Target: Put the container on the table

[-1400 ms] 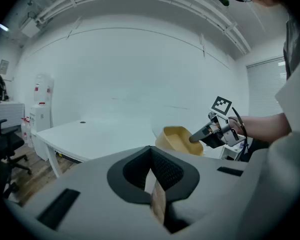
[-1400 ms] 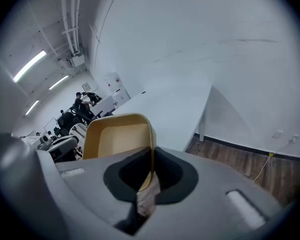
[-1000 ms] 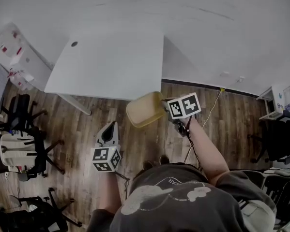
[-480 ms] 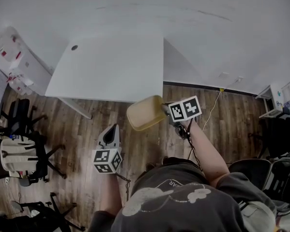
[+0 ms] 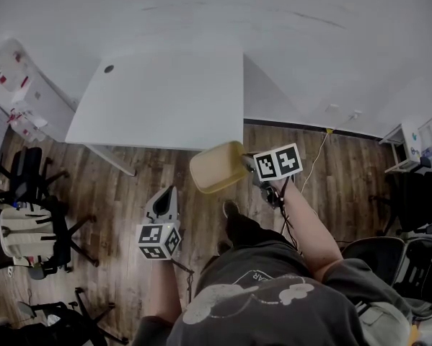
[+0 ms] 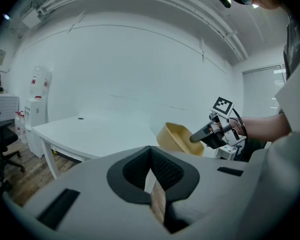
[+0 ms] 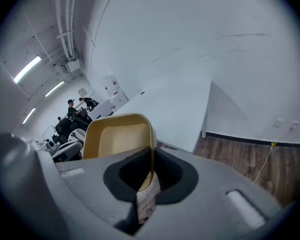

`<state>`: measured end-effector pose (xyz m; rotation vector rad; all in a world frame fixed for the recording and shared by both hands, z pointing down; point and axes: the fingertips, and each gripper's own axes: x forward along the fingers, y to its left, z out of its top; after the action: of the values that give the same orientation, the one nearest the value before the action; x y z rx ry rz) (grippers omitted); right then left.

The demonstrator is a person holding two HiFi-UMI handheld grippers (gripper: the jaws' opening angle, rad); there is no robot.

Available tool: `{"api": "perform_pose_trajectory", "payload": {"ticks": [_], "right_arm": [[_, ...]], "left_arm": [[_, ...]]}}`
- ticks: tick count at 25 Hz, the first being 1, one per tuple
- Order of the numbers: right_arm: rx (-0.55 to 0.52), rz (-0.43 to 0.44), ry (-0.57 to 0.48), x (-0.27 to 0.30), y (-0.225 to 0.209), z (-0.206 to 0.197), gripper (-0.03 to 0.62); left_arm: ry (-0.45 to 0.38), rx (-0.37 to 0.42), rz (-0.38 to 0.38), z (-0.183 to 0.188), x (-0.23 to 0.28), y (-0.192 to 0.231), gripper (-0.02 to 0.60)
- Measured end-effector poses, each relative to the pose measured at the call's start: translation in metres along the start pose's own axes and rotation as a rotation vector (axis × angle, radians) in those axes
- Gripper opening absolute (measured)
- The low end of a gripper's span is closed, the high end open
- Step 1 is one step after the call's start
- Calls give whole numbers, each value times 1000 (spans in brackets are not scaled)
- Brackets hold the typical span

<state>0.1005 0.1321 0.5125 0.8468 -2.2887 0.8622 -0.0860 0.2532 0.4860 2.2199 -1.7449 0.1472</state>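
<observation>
Container (image 5: 217, 168): tan, shallow tub with rounded corners, held in the air over the wood floor (image 5: 122, 193), just off the near edge of the table (image 5: 165, 99). Not touching the tabletop.
Container tilt: tipped up on edge; in the right gripper view its hollow side (image 7: 117, 136) faces the camera.
Right gripper (image 5: 246, 166): jaws clamped on one side wall of the container, with the rim running between the pads (image 7: 151, 171). Marker cube sits behind the jaws, forearm extended forward.
Left gripper (image 5: 171, 188): jaws pressed together with nothing between them (image 6: 151, 154). Held lower and nearer the person's body, well apart from the container, pointing toward the table.
Table: white, top bare apart from a small round dark spot near its far left corner.
Surroundings: office chairs (image 5: 39, 229) on the floor at left, water dispenser (image 6: 38, 99) beyond the table's far end, cable (image 5: 313, 164) trailing on the floor at right.
</observation>
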Motion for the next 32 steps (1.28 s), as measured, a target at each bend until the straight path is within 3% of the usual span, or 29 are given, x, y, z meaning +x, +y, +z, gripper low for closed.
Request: {"api": "perform_pose_trajectory", "payload": {"ticks": [10,32], "right_arm": [[35,27,4,34,-16,28,12],[86,84,43,156,-96,174,12]], "left_arm": [[12,-1,24,9,25,22,-3],[118,-31,40,48,180,99,-3]]}}
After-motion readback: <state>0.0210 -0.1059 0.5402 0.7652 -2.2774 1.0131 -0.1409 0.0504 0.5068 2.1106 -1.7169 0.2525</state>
